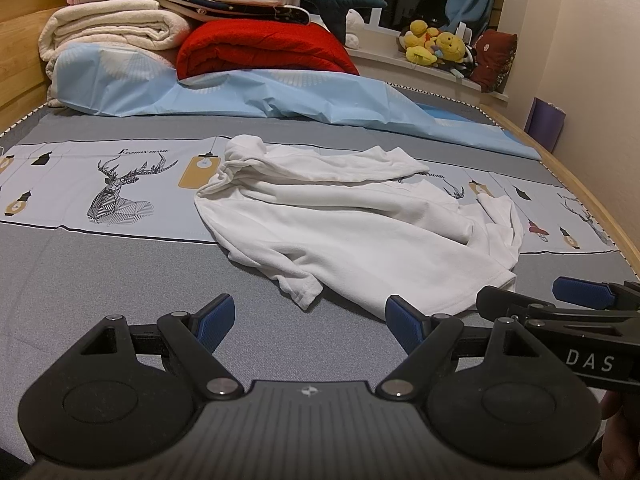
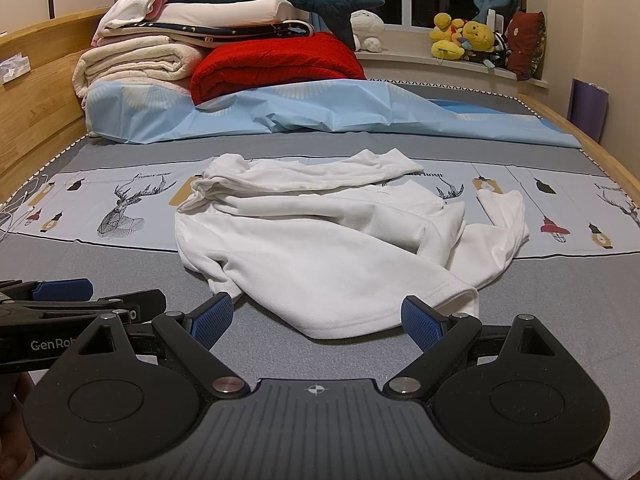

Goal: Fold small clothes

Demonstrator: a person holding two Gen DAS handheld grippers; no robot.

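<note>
The left gripper (image 1: 310,322) hovers low over the grey bed sheet (image 1: 100,280), jaws spread wide and holding nothing. Ahead of it the white shirt (image 1: 340,232) lies crumpled in the middle of the bed, one sleeve thrown back across its top and the hem nearest the grippers. The right gripper (image 2: 318,318) is also wide open and empty, with the hem just in front of its fingers. A good start, I judge, is pinching the hem corners with both grippers and pulling the shirt flat before any fold.
</note>
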